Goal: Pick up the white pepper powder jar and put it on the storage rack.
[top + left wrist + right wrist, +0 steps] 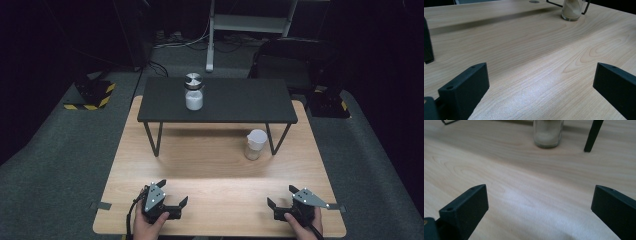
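Observation:
A glass jar with a metal lid and white powder stands on a black shelf at the back of the wooden table. A second glass jar with a white lid stands on the table under the shelf's right end; it also appears as the jar and the jar. My left gripper rests near the front left edge, open and empty. My right gripper rests near the front right edge, open and empty.
The shelf stands on thin black legs, one leg just right of the white-lidded jar. Grey carpet surrounds the table, with dark equipment and a white stand behind.

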The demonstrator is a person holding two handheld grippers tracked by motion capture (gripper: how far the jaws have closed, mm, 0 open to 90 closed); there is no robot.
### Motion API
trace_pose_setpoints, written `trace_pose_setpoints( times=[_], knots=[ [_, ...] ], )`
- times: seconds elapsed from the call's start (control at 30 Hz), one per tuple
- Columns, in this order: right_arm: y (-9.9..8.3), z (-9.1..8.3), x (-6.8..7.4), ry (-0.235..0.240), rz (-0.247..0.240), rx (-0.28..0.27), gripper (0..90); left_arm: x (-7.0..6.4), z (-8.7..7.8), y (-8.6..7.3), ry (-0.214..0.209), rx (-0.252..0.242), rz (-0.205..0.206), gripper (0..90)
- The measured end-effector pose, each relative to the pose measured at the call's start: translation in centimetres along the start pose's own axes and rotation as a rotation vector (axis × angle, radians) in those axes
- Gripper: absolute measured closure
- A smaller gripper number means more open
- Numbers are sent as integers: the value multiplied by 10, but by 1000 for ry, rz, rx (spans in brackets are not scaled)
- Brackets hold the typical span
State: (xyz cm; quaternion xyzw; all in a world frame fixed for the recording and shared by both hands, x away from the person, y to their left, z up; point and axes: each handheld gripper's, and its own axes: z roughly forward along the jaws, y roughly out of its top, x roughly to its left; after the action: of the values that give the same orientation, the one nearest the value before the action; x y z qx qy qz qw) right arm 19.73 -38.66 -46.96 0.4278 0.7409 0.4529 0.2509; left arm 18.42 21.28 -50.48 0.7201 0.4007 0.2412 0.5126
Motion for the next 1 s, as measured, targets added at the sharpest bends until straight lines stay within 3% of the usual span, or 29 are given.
trace_pose_setpoints(
  times=[0.13,0.43,0.8,1.0],
  knots=[
    [13,0,-2,2,11,-28,7,2,-1,-1,-4,-7,-10,4],
    [44,17,4,-7,-23,-48,5,0,-1,-2,-5,-9,3,4],
    [69,53,5,-24,-3,-52,4,0,-1,-3,-10,-17,-1,4],
    [72,78,4,-54,24,-45,10,0,-1,-3,-11,-15,1,4]
  ],
)
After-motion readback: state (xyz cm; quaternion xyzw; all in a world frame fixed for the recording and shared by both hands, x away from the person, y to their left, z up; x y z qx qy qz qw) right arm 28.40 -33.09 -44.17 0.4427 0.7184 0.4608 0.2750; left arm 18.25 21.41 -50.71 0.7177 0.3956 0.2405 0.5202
